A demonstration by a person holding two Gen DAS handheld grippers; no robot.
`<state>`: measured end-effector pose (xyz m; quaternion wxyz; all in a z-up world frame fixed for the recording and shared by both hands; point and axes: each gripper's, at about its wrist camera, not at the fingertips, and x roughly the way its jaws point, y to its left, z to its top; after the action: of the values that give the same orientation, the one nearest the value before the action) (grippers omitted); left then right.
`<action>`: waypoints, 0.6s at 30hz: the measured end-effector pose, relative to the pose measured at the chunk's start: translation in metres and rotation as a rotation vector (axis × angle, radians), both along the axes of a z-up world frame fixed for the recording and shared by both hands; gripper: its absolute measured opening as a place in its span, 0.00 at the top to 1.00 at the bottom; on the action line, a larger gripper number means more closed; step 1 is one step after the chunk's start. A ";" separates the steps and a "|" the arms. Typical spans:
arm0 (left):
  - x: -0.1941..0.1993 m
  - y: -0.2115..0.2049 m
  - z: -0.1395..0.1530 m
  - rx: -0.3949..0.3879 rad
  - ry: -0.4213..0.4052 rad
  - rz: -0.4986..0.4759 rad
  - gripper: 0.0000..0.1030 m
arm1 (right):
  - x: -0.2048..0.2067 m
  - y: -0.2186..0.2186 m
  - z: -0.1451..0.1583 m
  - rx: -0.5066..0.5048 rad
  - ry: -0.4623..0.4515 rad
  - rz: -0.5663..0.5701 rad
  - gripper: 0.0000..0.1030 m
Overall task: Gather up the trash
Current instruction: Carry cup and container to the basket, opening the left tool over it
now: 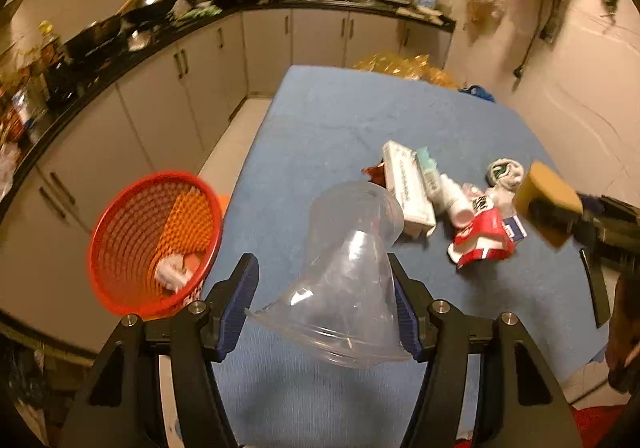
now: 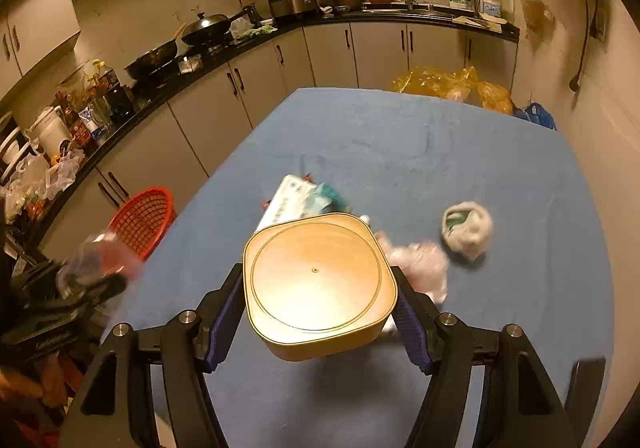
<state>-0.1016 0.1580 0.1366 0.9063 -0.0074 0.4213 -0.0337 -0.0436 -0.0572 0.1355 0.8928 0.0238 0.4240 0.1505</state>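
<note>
Surface [image 2: 400, 136]: blue-covered, carrying the loose trash in a cluster toward its right edge, bare along its far edge. Red basket [image 1: 156, 244]: mesh, standing off the left edge of the surface and below its level, with one pale scrap already inside; my judgement is that this is the bin and that both held items go there. Tan container [image 2: 316, 288]: square with rounded corners, pinched at two opposite sides by my right tool [image 2: 320, 312] and hanging over the near middle of the surface; to do this well I would carry it level across to the left edge and let go only once it is over the basket mouth. Clear plastic cup [image 1: 352, 280]: crumpled, pinched between the blue pads of my left tool [image 1: 324, 304], just right of the basket; thin walls may slip or buckle, so I would keep the squeeze steady and tip it in rim first. White carton [image 1: 408, 184], red-and-white wrapper [image 1: 484, 240], wadded pale ball [image 2: 468, 230]: not yet collected. Hard to make out: the small pieces between carton and wrapper blur together; the tan container hides what lies under it; the cup's rim is distorted; the basket's foot is out of sight.
</note>
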 end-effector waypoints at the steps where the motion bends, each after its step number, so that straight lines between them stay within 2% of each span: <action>1: 0.002 -0.001 0.001 0.006 -0.009 -0.010 0.40 | -0.006 0.010 0.001 -0.032 -0.004 0.013 0.29; 7: 0.009 -0.007 -0.005 -0.016 -0.010 -0.093 0.40 | -0.028 0.030 0.003 -0.137 -0.031 -0.020 0.29; 18: 0.016 -0.014 -0.012 -0.045 -0.005 -0.136 0.40 | -0.040 0.031 0.001 -0.197 -0.015 -0.036 0.29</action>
<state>-0.0853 0.1441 0.1248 0.9025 0.0010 0.4179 -0.1046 -0.0831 -0.0261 0.1365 0.8966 -0.0575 0.4294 0.0922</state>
